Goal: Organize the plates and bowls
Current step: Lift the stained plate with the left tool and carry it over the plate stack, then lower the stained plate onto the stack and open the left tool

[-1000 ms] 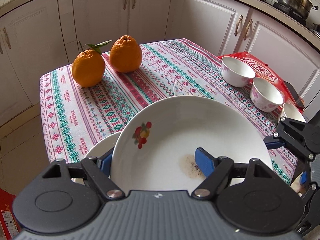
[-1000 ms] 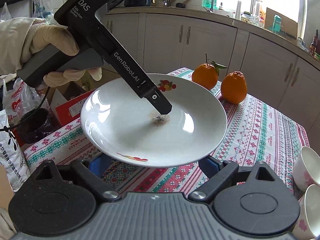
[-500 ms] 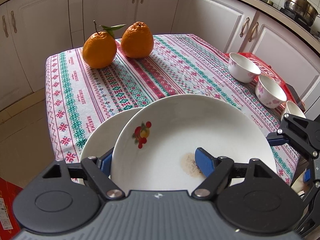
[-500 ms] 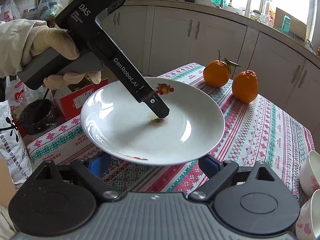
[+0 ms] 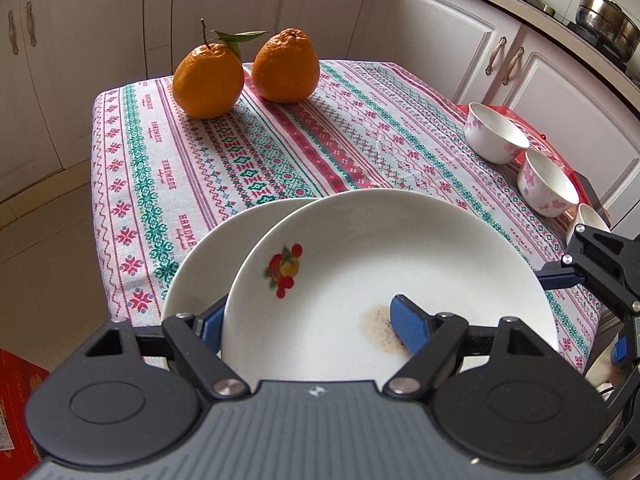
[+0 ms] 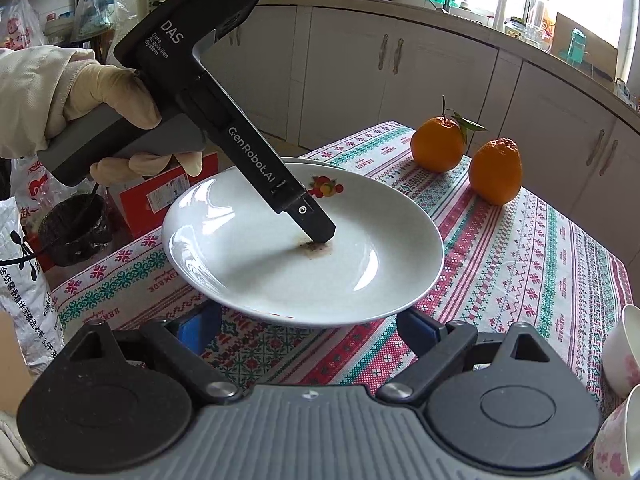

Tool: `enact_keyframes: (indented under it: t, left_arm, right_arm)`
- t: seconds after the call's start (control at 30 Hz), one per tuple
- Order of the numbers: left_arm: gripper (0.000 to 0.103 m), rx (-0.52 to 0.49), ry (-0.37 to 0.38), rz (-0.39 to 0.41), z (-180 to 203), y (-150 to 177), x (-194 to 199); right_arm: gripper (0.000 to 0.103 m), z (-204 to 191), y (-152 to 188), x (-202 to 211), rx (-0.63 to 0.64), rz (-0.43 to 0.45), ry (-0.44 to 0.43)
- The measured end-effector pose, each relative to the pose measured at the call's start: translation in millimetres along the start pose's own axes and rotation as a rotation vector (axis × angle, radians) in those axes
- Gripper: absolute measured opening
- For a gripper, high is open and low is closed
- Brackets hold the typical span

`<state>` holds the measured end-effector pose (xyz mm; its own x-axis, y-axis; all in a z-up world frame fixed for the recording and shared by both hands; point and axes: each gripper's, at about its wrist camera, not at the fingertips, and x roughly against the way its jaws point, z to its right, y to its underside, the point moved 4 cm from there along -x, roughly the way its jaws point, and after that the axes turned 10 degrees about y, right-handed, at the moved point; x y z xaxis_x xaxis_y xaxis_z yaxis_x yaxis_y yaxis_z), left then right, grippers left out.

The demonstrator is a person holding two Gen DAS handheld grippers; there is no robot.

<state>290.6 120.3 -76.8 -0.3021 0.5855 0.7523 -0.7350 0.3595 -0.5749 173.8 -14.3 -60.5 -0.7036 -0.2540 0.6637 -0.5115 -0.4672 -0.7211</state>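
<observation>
Because it grips the rim, left claw (image 5: 308, 320): clenched on the round white ceramic plate with fruit motif (image 5: 384, 272), carried tilted above the second white plate (image 5: 208, 256) on the desk (image 5: 280, 152), likely for stacking.
Right claw (image 6: 308, 328): released, holding nothing.
White floral bowls (image 5: 496, 132): at the desk's right edge.

Left gripper (image 5: 308, 320): dark grey ribbed housing, two black round discs flanking it, black linkage arms fastened with silver screws, blue pads on the fingers (image 5: 408, 322). From the right wrist view, seen as a black pistol-shaped body with a grey handle, printed in white "DAS Data Acquisition System" and "GenRobot.AI", one small round screw near the tip. Left hand (image 6: 116, 116) wrapped in a cream glove, pale sleeve above it. Right gripper (image 6: 308, 330) built alike: grey ribbed housing, black discs, triangular cut-outs in the arms, silver screws, blue pads.
</observation>
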Motion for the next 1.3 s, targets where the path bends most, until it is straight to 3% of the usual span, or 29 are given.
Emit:
enact_keyframes:
  t: [0.33, 0.87, 1.3]
  left_arm:
    - [0.082, 0.004, 0.003, -0.028, -8, -1, -4]
    - [0.085, -0.096, -0.035, -0.112, -3, -5, -6]
    - [0.087, -0.114, -0.068, -0.086, -4, -9, 3]
  right_arm:
    - [0.097, 2, -2, -3, -0.004, 0.002, -0.018]
    - [0.097, 3, -4, -1, -0.008, 0.017, -0.038]
    - [0.097, 1, -5, -12, -0.005, 0.001, -0.051]
